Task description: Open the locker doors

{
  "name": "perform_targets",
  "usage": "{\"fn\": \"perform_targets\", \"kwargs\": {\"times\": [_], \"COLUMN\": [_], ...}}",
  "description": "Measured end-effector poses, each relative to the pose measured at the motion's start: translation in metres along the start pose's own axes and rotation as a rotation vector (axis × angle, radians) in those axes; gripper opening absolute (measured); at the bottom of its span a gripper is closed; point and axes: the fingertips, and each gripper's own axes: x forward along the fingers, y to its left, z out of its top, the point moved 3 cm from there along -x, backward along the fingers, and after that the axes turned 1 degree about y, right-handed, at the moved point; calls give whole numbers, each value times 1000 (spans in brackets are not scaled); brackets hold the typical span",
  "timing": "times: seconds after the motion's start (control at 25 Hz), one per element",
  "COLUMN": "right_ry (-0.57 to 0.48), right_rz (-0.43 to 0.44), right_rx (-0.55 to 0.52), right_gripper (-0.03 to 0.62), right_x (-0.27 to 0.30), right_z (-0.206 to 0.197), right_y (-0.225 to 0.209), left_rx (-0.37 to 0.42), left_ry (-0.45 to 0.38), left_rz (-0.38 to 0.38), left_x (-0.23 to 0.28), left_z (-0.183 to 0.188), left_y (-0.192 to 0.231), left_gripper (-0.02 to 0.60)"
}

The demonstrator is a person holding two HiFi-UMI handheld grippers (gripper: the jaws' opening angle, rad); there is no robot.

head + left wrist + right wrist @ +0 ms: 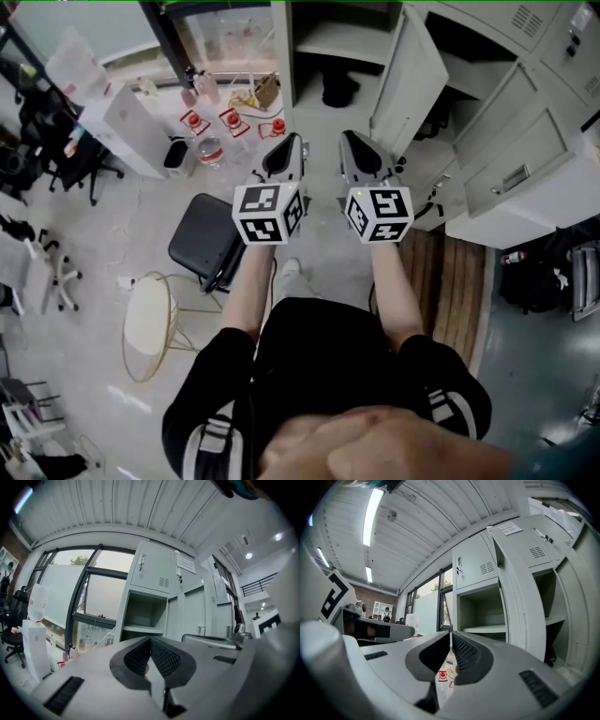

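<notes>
Both grippers face the lockers side by side. The left gripper (150, 640) and the right gripper (451, 634) each have their jaws pressed together on nothing. Only the gripper views show the closed upper locker door (152, 568) above an open compartment (480, 611). Only the head view shows a swung-open door (410, 80), a black stool (208, 239) and a dark item (339, 89), perhaps a bag, too dim to identify.

Black short-sleeved top (319, 347), white stripes on sleeves (214, 433). Left gripper (296, 141), right gripper (349, 138): grey shells, black ribbed pads (165, 657), white cubes (269, 213) bearing black square markers.
</notes>
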Motion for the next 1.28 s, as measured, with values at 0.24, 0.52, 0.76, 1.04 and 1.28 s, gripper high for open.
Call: {"fn": "perform_targets", "kwargs": {"times": [0.24,0.52,0.76,1.04,1.28], "right_ry": [-67,-97,-109,-124,-120], "right_rz": [28,89,92,84,83], "right_rx": [-66,-126,-230,-255,-246], "right_gripper": [29,29,29,31,32], "right_x": [23,56,80,106,132], "right_z": [45,111,157,201,222], "right_y": [6,13,17,10,3], "left_rx": [48,140,191,209,278], "left_ry": [-67,-112,-129,-165,-178], "left_rz": [-25,-53,-43,-30,-27], "left_x": [3,15,27,43,58], "left_z": [46,124,168,211,242], "left_y": [5,16,25,33,36], "left_gripper": [11,11,11,11,11]}}
